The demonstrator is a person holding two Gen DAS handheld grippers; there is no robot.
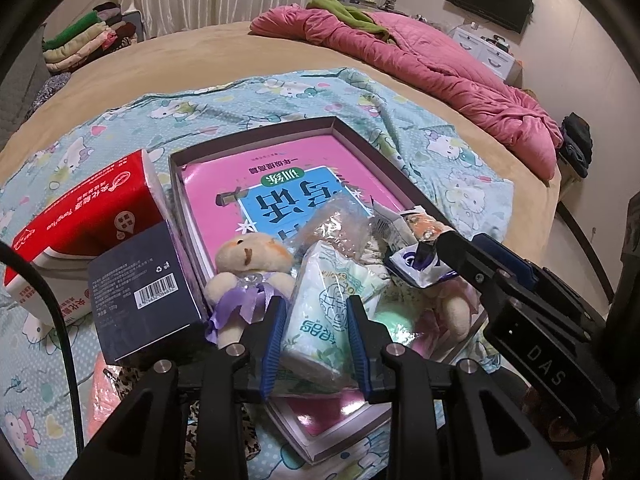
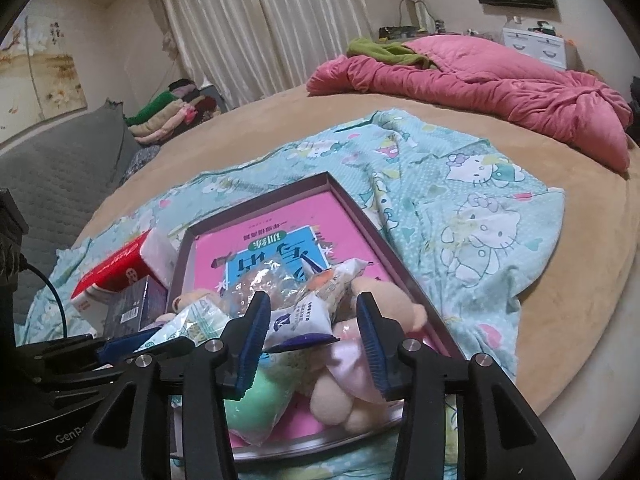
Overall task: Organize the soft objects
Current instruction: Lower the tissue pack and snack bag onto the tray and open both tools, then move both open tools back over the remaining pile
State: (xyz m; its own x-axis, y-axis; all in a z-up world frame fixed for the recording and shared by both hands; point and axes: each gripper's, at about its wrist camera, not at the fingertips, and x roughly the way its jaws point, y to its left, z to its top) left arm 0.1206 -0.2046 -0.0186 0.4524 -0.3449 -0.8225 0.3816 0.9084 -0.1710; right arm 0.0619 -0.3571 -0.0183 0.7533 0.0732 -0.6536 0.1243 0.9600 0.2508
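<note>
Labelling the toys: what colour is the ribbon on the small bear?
Purple ribbon on the small bear, clearest in left wrist view.

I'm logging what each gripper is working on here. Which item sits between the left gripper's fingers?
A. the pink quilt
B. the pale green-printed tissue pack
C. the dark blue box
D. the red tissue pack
B: in the left wrist view the left gripper has its blue pads on either side of the pale green-printed tissue pack, over the shallow box; whether they press it is unclear.
</note>
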